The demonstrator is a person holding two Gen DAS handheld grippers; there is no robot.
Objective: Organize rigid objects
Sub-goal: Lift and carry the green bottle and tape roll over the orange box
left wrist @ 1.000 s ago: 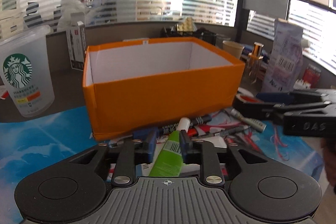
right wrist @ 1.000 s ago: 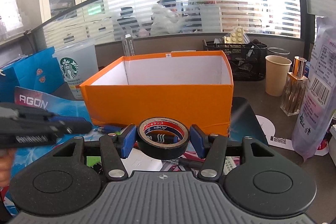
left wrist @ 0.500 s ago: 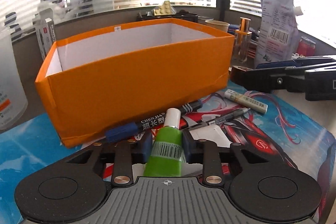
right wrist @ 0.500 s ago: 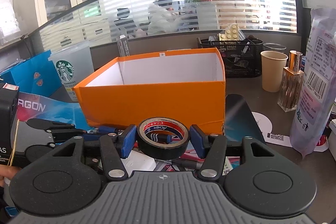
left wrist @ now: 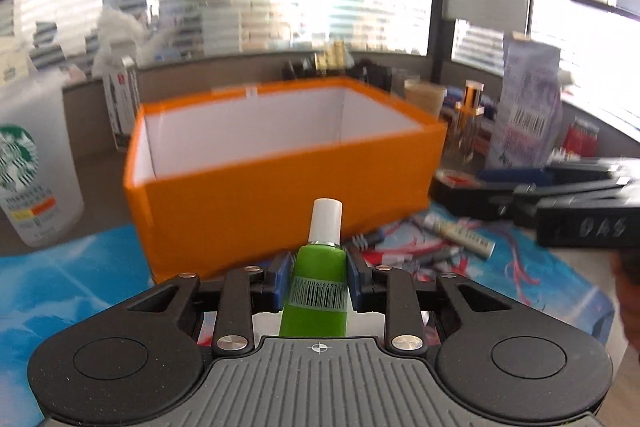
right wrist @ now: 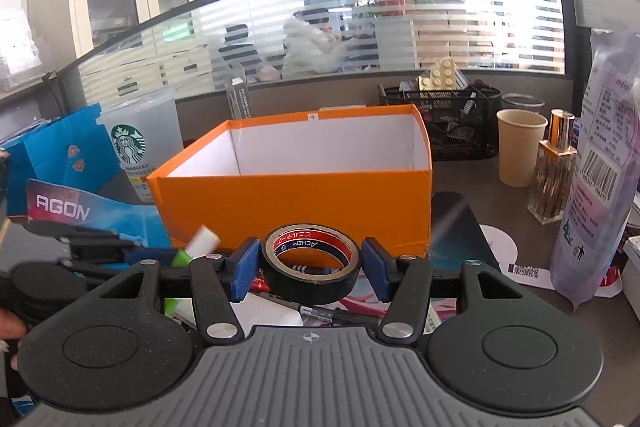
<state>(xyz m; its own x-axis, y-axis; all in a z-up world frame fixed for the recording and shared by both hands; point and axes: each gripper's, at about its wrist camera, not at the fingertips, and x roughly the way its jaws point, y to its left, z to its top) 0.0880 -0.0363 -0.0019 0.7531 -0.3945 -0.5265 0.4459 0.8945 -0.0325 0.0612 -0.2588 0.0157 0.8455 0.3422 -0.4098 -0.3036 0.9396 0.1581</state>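
Observation:
My left gripper [left wrist: 318,277] is shut on a green tube with a white cap [left wrist: 320,279], held above the mat in front of the orange box [left wrist: 280,195]. My right gripper [right wrist: 310,263] is shut on a black roll of tape [right wrist: 310,273], just before the same orange box [right wrist: 296,203], whose white inside shows nothing in it. The green tube [right wrist: 196,245] and the left gripper also show at the left in the right wrist view. Pens and markers [left wrist: 460,233] lie on the mat.
A Starbucks cup [left wrist: 28,183] stands left of the box. A perfume bottle [right wrist: 554,171], a paper cup [right wrist: 520,151], a black mesh basket [right wrist: 460,119] and a plastic bag [right wrist: 596,187] stand to the right. A blue bag [right wrist: 60,155] is at the left.
My left gripper has lifted the green tube off the mat and risen toward the box. My right gripper holds the tape about where it was.

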